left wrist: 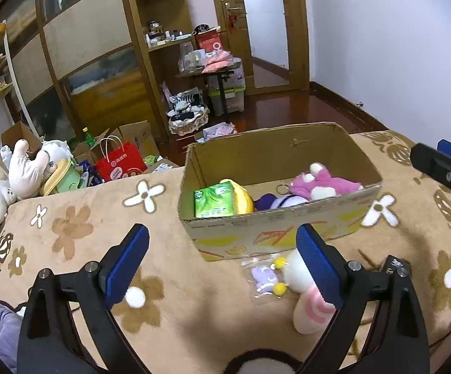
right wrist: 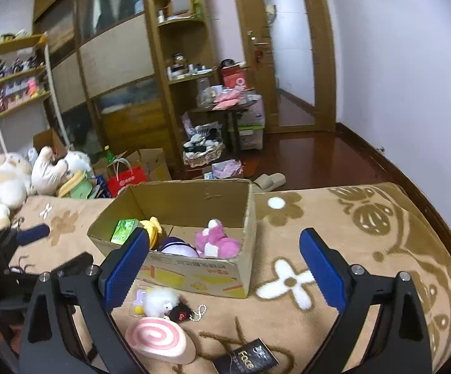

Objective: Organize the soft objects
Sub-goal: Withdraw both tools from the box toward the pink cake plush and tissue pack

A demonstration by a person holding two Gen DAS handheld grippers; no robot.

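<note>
**Soft toys waiting beside the box**

Nearest the right camera: a dark packet [right wrist: 250, 360], then a pink swirl roll toy [right wrist: 160, 338] flat on the flowered blanket [right wrist: 381, 265].

Right gripper [right wrist: 224, 268]: wide open, holding nothing. Left gripper [left wrist: 222, 265]: wide open too, also holding nothing.

Swirl roll toy: low and to the left of the right gripper's middle, close under its left finger. In the left camera, same toy [left wrist: 311, 310] tucked right beside the left gripper's right finger, partly hidden. Looked nearer to the left gripper, but hard to be sure.

Long side of the roll: running left to right in the right camera, swirl face turned up.

Just behind it: a fluffy white toy [right wrist: 160, 304] and a small clear bag with a purple thing [left wrist: 264, 277].

Cardboard box [right wrist: 194, 277]: straight ahead, open on top, already holding a pink plush [right wrist: 216, 241], a yellow plush [left wrist: 242, 199] and a green pack [left wrist: 214, 202].

Likely next: grab the roll across its short side.
</note>
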